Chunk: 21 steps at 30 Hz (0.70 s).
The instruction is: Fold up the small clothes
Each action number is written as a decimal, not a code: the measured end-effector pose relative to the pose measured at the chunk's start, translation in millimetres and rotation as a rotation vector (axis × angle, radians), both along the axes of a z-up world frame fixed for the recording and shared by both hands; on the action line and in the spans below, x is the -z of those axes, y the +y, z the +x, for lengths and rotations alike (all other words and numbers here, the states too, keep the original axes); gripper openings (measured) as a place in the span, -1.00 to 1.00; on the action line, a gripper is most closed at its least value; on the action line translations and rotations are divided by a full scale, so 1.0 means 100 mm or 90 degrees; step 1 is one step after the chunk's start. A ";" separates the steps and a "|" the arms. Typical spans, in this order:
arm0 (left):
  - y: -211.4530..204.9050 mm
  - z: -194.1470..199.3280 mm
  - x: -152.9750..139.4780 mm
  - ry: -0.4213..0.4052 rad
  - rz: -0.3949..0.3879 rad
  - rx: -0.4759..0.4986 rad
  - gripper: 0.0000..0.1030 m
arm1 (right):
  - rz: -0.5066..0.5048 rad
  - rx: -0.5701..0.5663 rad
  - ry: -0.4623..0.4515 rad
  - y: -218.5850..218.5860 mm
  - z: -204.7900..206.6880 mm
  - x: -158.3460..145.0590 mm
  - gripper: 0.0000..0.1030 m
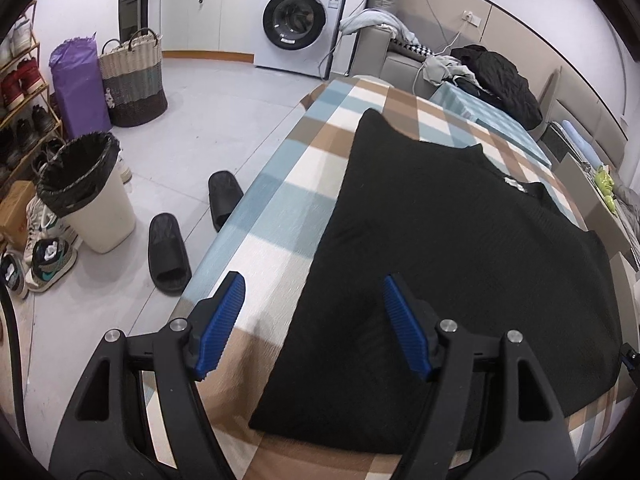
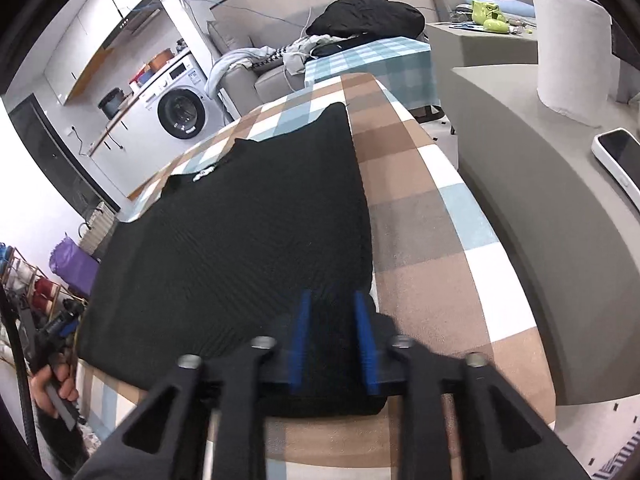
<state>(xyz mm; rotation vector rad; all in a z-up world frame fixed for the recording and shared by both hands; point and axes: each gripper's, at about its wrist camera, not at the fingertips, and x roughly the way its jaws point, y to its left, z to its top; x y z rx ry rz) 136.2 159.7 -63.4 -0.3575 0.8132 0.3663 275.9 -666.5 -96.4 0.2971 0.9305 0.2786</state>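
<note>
1. A black knitted garment lies flat on a worktop covered by a checked cloth in brown, white and pale blue. Its neckline, with a small white label, is at the far end.
2. The left gripper hangs over the garment's near left edge. Its jaws stand wide, with blue ribbed pads clear of the fabric. One pad is over the cloth, the other over the garment. Nothing is held.
3. The right gripper is at the garment's near right corner. Its jaws stand narrow, with black fabric visible between the blue pads. Whether the pads press on the fabric cannot be told; the view is blurred there.
4. In the right wrist view, a hand holds the left gripper's handle at the near left.
5. On the floor, left of the worktop: two black slippers, a lined bin and a woven basket.
6. A washing machine stands against the far wall.
7. A phone lies on a grey surface to the right.
</note>
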 end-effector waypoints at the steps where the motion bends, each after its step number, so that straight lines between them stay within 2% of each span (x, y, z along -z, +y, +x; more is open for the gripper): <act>1: 0.00 0.00 0.00 0.001 -0.002 -0.001 0.34 | 0.000 -0.001 0.006 0.00 0.00 0.02 -0.36; 3: 0.00 -0.03 0.02 0.004 -0.004 -0.001 0.34 | -0.001 -0.004 0.007 0.03 0.00 0.05 -0.36; 4: 0.00 -0.04 0.03 0.005 -0.006 -0.001 0.34 | -0.001 -0.010 0.009 0.05 0.00 0.06 -0.43; 6: -0.01 -0.03 0.03 0.004 -0.007 -0.002 0.34 | 0.007 -0.025 0.008 0.10 -0.01 0.02 -0.79; 9: -0.01 -0.05 0.02 0.000 -0.001 -0.006 0.34 | 0.016 -0.023 -0.016 0.09 -0.08 -0.10 -0.88; 12: -0.02 -0.05 0.00 -0.006 -0.008 -0.002 0.34 | -0.025 0.008 0.000 0.01 -0.10 -0.07 -0.88; 14: -0.05 -0.05 0.00 -0.004 -0.005 0.002 0.34 | -0.031 0.027 0.019 -0.07 -0.12 -0.02 -0.83; 17: -0.09 -0.04 -0.01 -0.006 -0.008 0.007 0.34 | 0.006 0.041 0.032 -0.20 -0.24 0.00 -0.70; 21: -0.14 -0.03 -0.01 -0.009 -0.009 0.011 0.34 | 0.066 0.052 0.049 -0.28 -0.40 0.06 -0.20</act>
